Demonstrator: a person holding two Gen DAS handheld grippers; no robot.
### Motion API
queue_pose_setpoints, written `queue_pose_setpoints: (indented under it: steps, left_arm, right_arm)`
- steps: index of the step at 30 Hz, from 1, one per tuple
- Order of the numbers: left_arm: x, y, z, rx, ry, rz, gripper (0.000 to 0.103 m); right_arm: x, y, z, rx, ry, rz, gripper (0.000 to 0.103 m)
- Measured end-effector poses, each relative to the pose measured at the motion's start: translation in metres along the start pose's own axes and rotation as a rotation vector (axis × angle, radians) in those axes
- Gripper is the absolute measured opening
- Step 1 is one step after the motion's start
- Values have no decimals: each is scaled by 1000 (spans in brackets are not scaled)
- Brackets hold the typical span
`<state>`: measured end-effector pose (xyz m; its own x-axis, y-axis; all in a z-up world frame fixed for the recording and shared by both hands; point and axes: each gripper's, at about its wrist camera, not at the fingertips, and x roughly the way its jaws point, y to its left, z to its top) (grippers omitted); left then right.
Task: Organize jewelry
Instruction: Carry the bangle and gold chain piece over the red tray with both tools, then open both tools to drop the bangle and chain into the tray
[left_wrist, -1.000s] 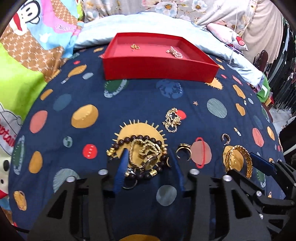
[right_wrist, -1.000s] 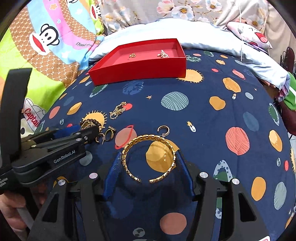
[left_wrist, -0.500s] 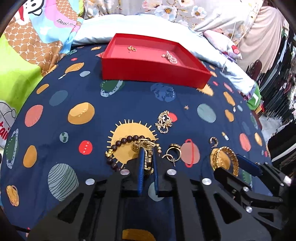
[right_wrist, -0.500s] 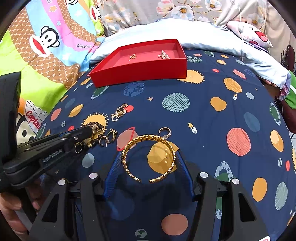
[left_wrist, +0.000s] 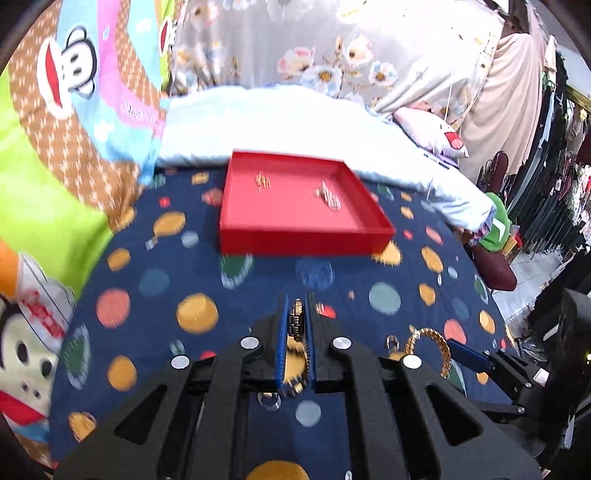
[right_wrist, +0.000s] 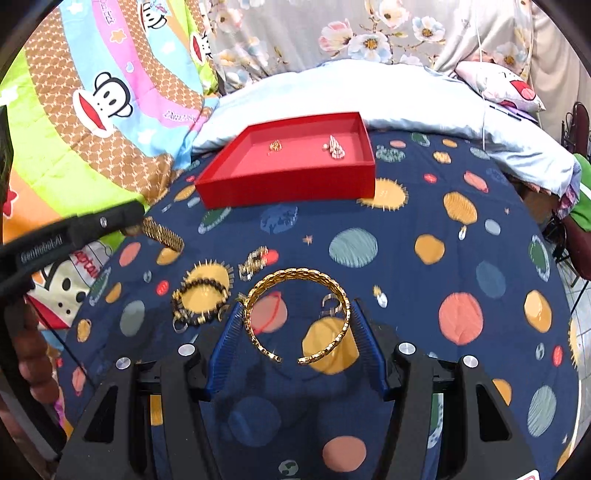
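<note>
The left gripper (left_wrist: 295, 314) is nearly closed, clamping one gold link band (left_wrist: 296, 322) above the quilt (left_wrist: 155, 284). The right gripper (right_wrist: 297, 325) grips one gold cuff (right_wrist: 297, 317), its blue pads touching both sides. One red tray (right_wrist: 288, 188) holds two pieces. On the quilt lie one bead bracelet (right_wrist: 201, 301), one chain cluster (right_wrist: 253, 260) and, apparently, three small rings.
</note>
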<state>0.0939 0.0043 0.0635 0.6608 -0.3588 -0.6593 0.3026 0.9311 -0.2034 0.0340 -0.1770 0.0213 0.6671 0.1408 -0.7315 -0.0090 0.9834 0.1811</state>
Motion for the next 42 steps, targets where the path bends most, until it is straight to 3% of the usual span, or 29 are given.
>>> queue_pose_setpoints:
  steps: [11, 17, 21, 28, 37, 38, 40, 42]
  left_arm:
    - [22, -8, 85, 69, -94, 56, 8]
    - [65, -9, 130, 55, -93, 43, 8]
    - [97, -8, 145, 64, -79, 80, 8]
    - [135, 1, 149, 47, -28, 113, 8]
    - [158, 0, 152, 53, -20, 150, 9]
    - [157, 1, 152, 47, -31, 167, 11]
    - [155, 3, 153, 31, -37, 182, 42]
    - [150, 4, 152, 26, -54, 203, 55]
  right_arm:
    - [9, -18, 86, -8, -114, 35, 58]
    - [52, -27, 147, -3, -117, 63, 58]
    - [84, -30, 168, 6, -97, 61, 58]
    - [129, -28, 176, -10, -40, 43, 58]
    - [152, -33, 168, -5, -22, 12, 59]
    - [152, -34, 168, -3, -26, 3, 59]
    - [149, -36, 166, 0, -38, -14, 59]
    - [144, -40, 165, 14, -48, -9, 59]
